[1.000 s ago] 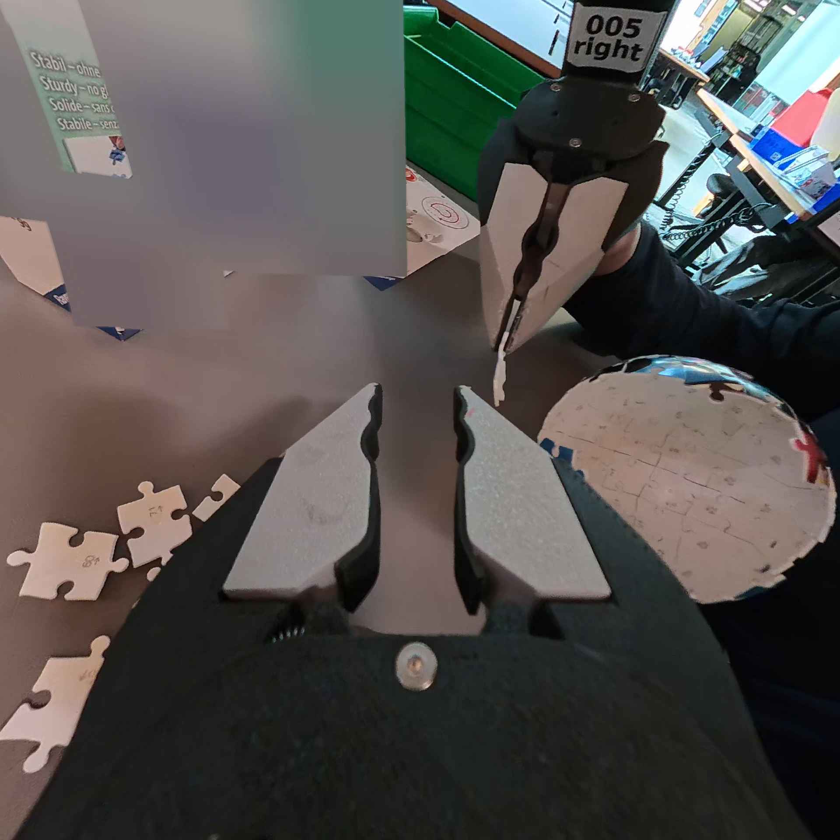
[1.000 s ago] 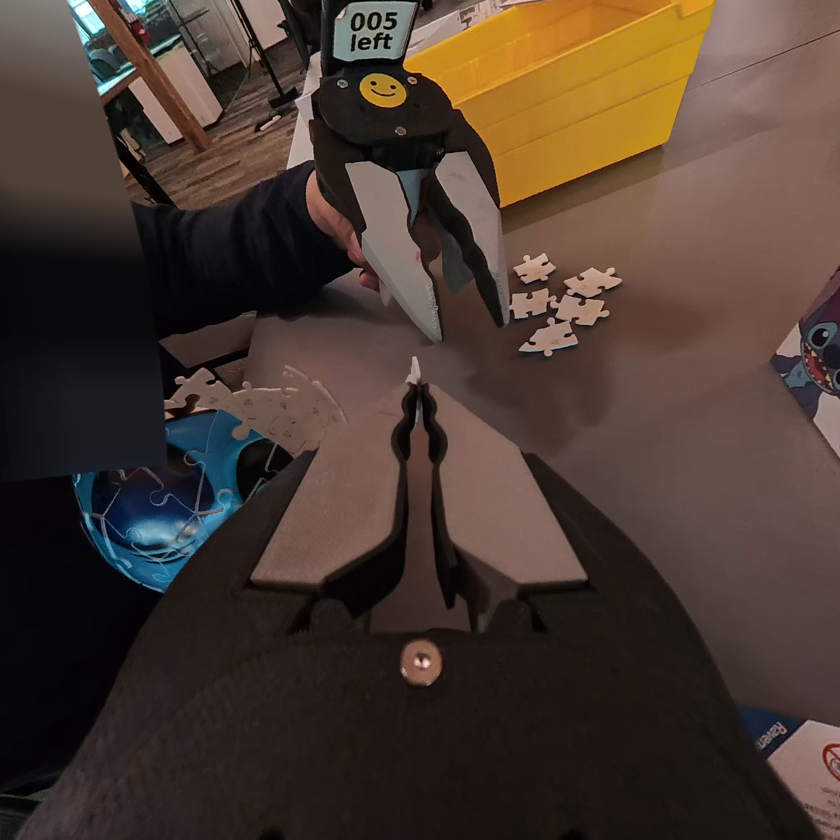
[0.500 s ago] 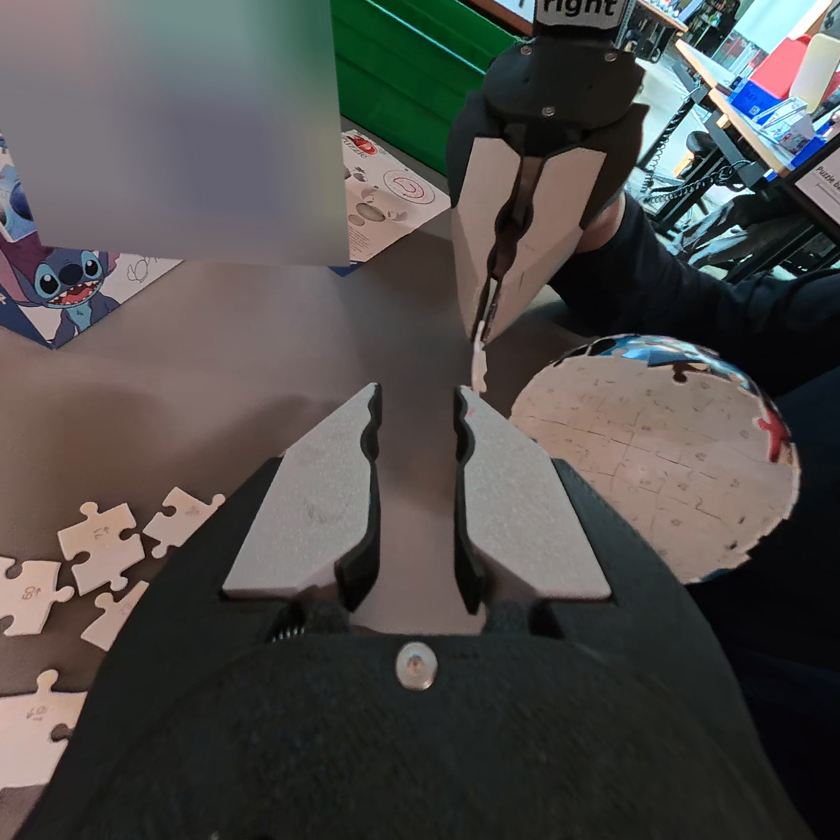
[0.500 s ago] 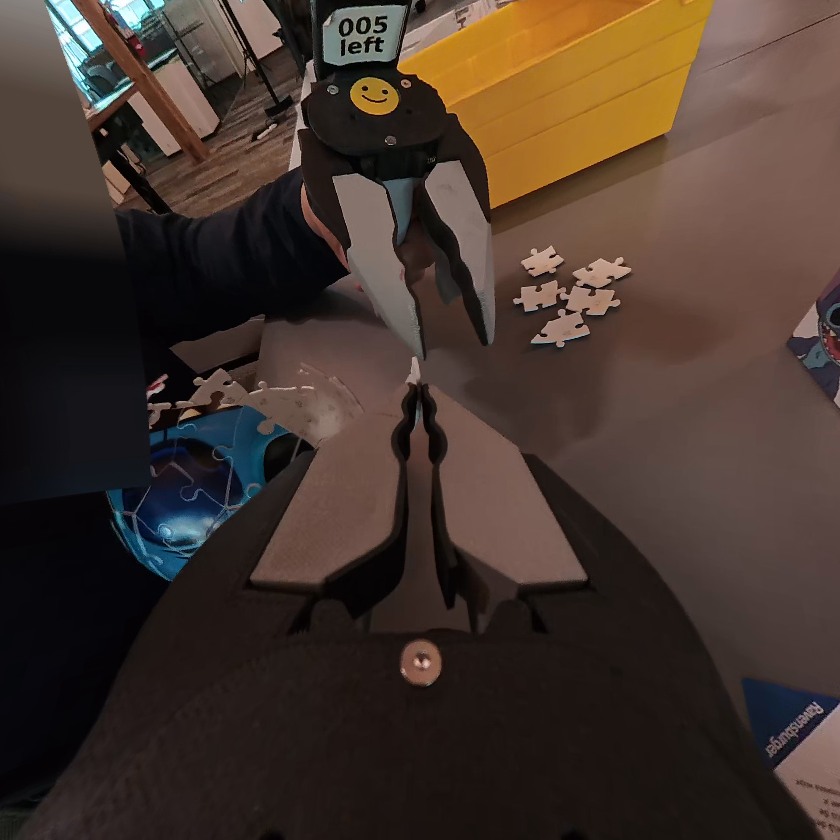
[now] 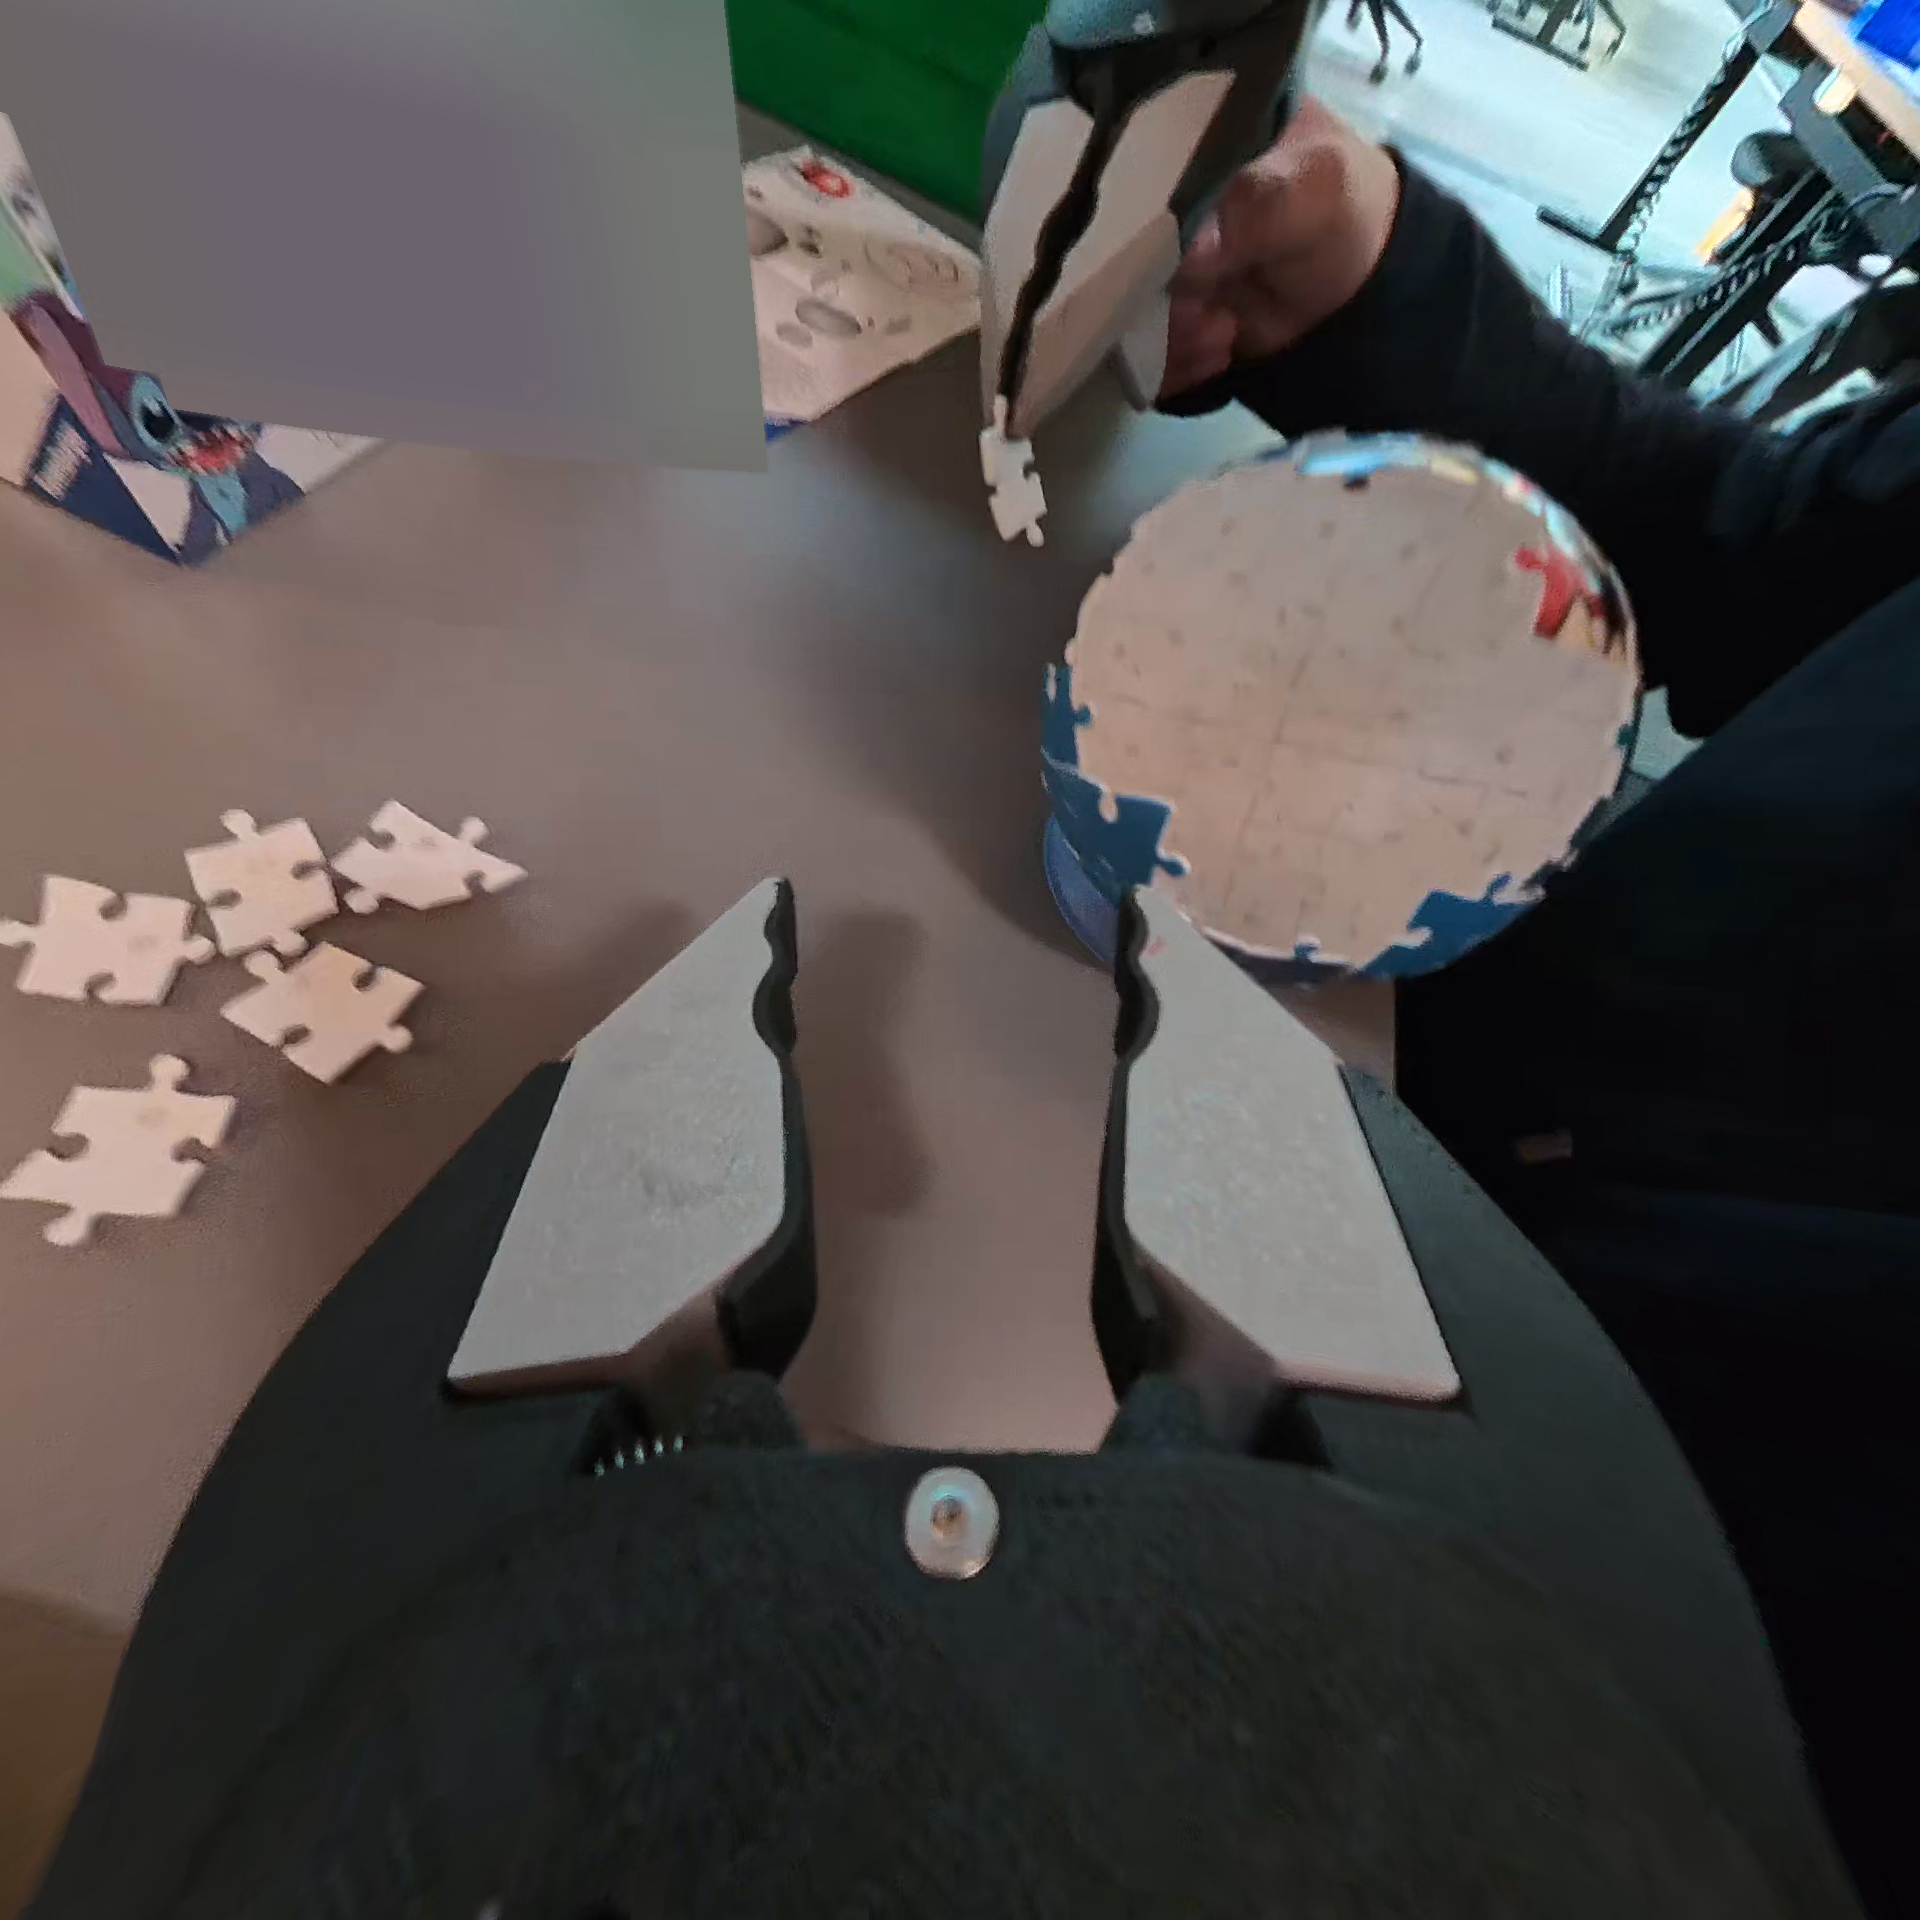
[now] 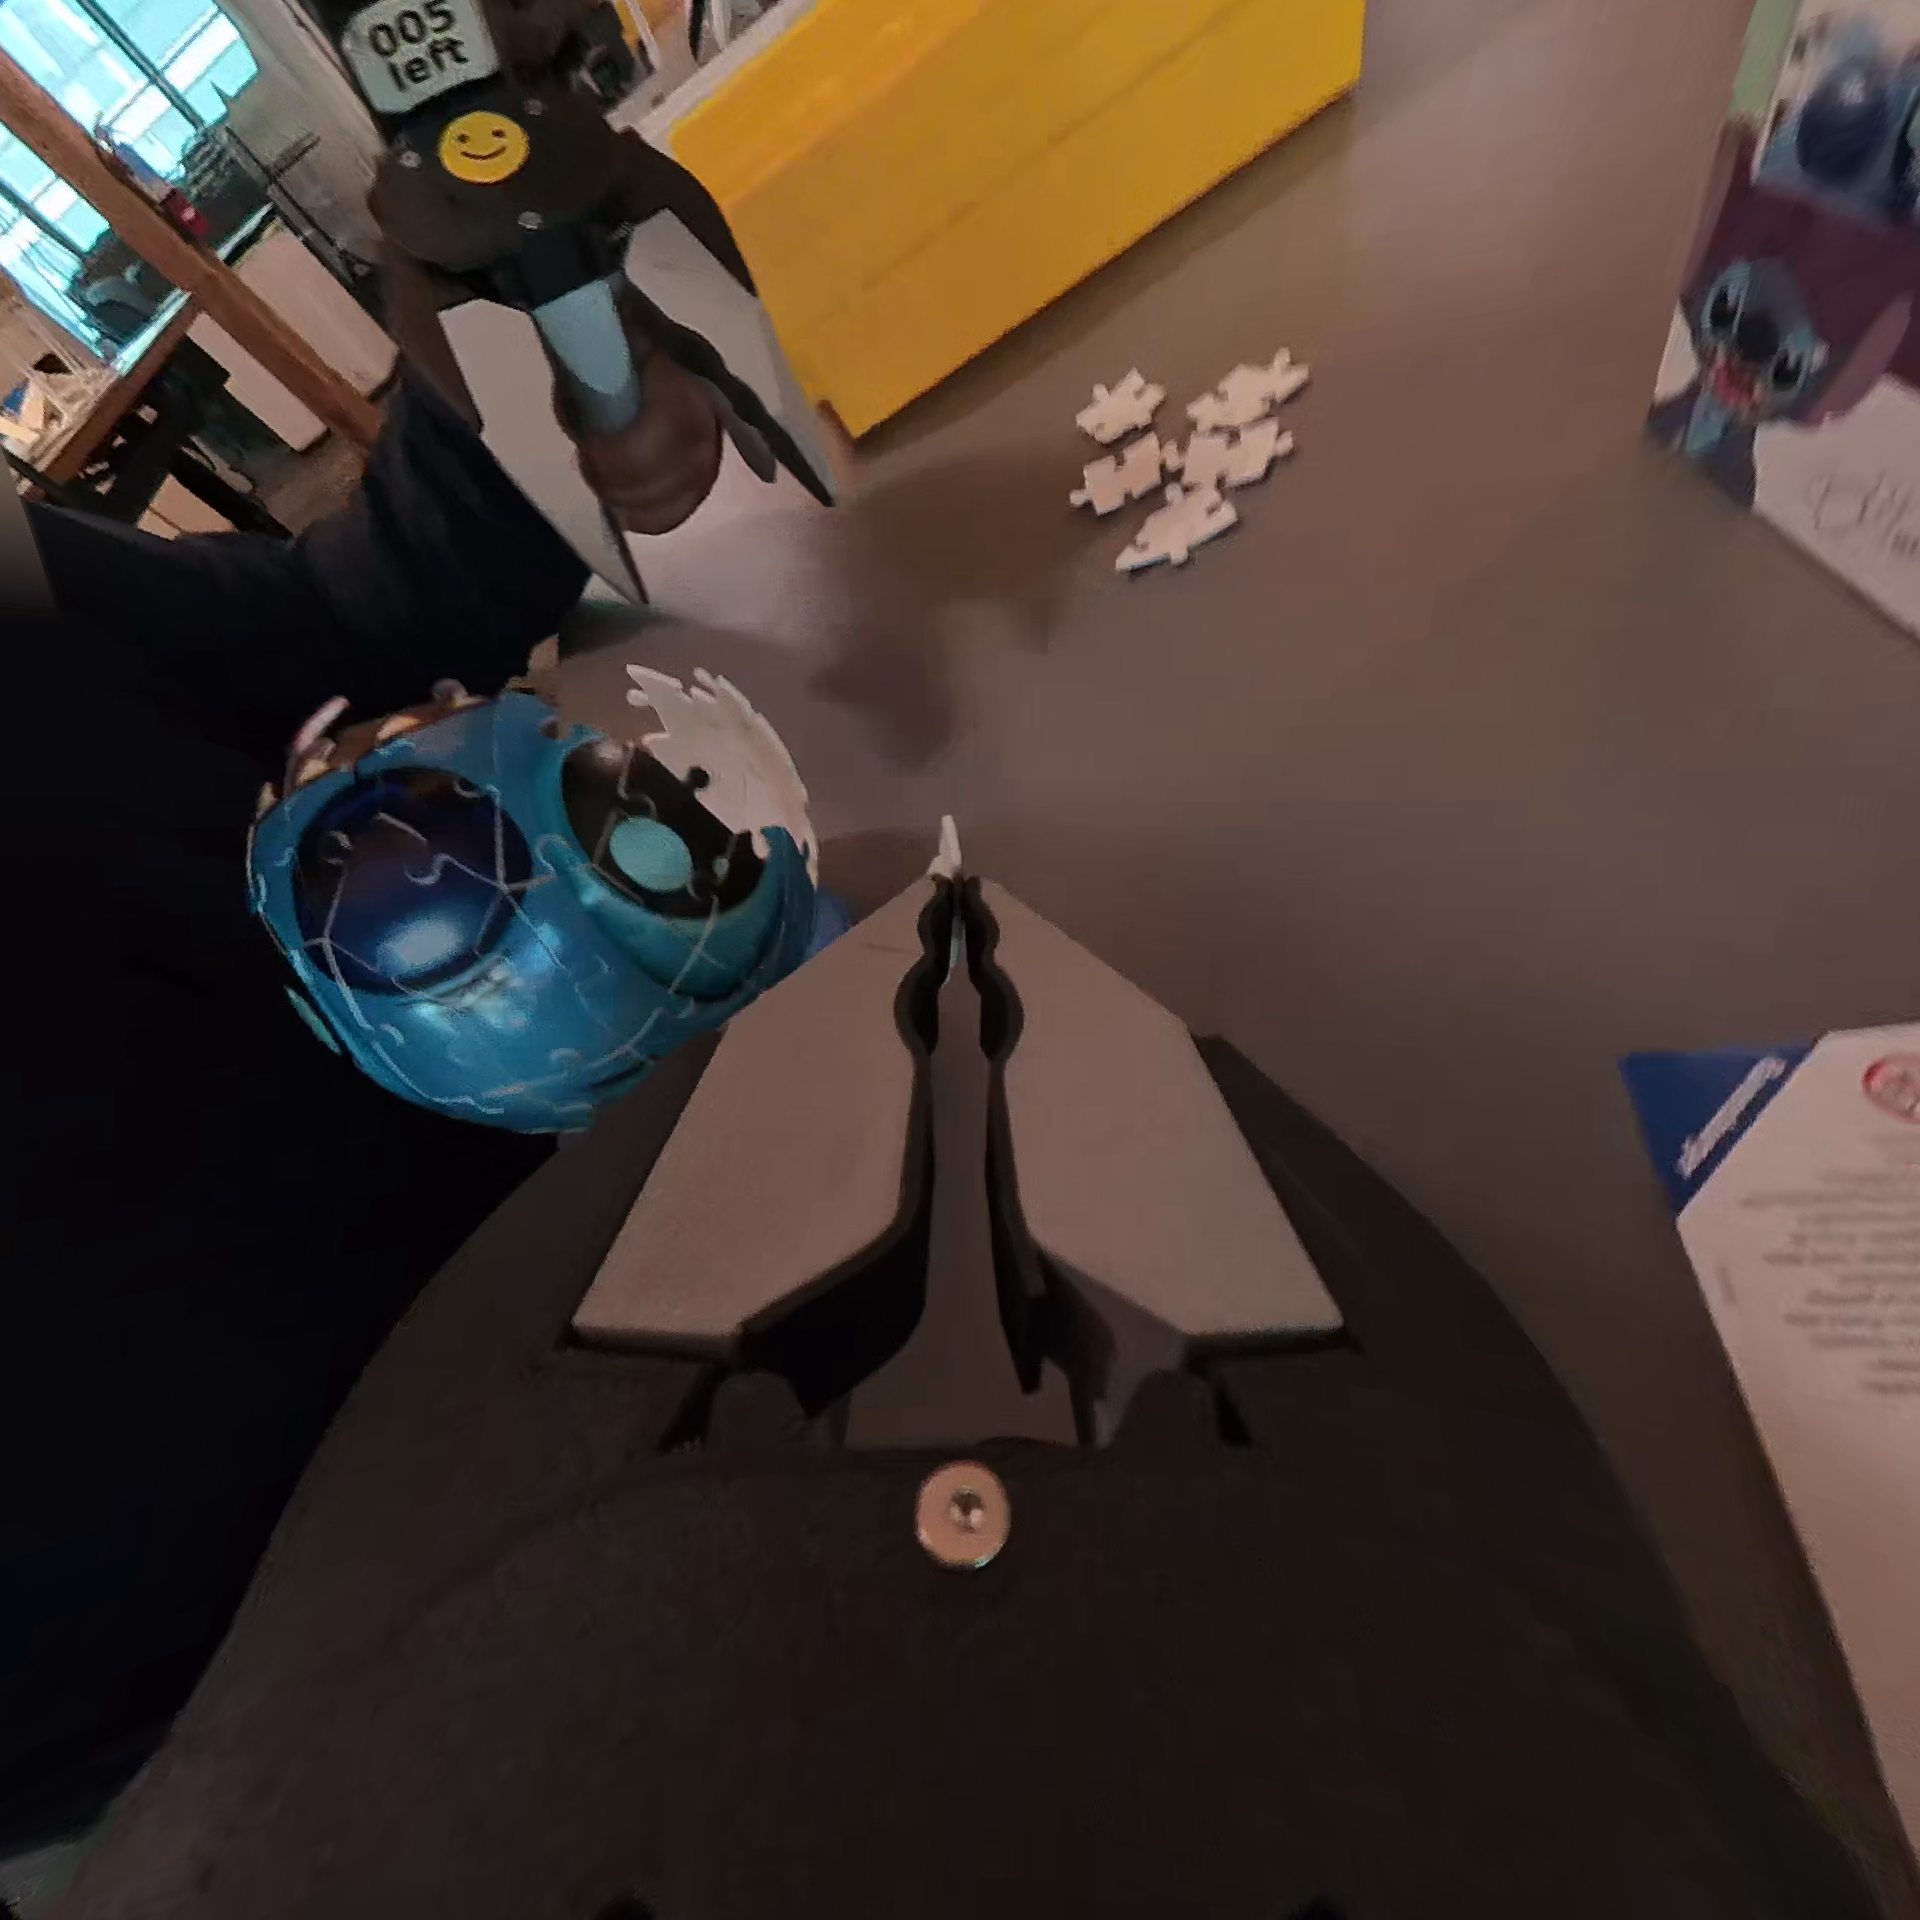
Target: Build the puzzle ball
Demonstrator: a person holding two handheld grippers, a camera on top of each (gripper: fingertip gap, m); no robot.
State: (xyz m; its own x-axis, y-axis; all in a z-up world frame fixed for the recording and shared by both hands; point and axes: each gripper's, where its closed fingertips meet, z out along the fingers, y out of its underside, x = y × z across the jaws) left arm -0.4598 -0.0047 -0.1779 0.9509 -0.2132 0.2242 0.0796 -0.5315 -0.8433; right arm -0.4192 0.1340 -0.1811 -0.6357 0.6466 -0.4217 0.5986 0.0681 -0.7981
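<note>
My left tongs [image 5: 954, 914] stand wide with nothing between their fingers, hanging over the grey counter [image 5: 644, 665]. Just off their right fingertip sits the half-built puzzle ball [image 5: 1351, 696], its open side turned toward that camera so I see the pale inner faces of the joined pieces and a jagged blue rim. It rests at the counter's near edge, against the dark sleeve [image 5: 1579, 343] of the person holding the rig.

My right tongs [image 6: 951, 883] are pinched narrow on one white puzzle piece [image 6: 947, 844], gripped edge-on, with only a sliver poking past the tips. From the left wrist view the same piece [image 5: 1013, 483] hangs below those tongs [image 5: 1006, 410], ahead of my left tongs and just left of the ball's far rim, apart from it.

To the left of my left tongs I count five loose white pieces [image 5: 270, 966] lying face down in a small cluster on the counter. From the right wrist view that cluster [image 6: 1184, 457] lies well ahead and to the right, though blur keeps me from counting there.

In that view, the ball [image 6: 520, 914] is just left of the right tongs' tips, glossy blue outside with one large dark eye printed on it. One yellow bin [image 6: 997, 187] stands beyond it, one printed puzzle box [image 6: 1787, 343] far right, one leaflet [image 6: 1829, 1247] near right. The left wrist view shows one green bin [image 5: 873, 94] far ahead.
</note>
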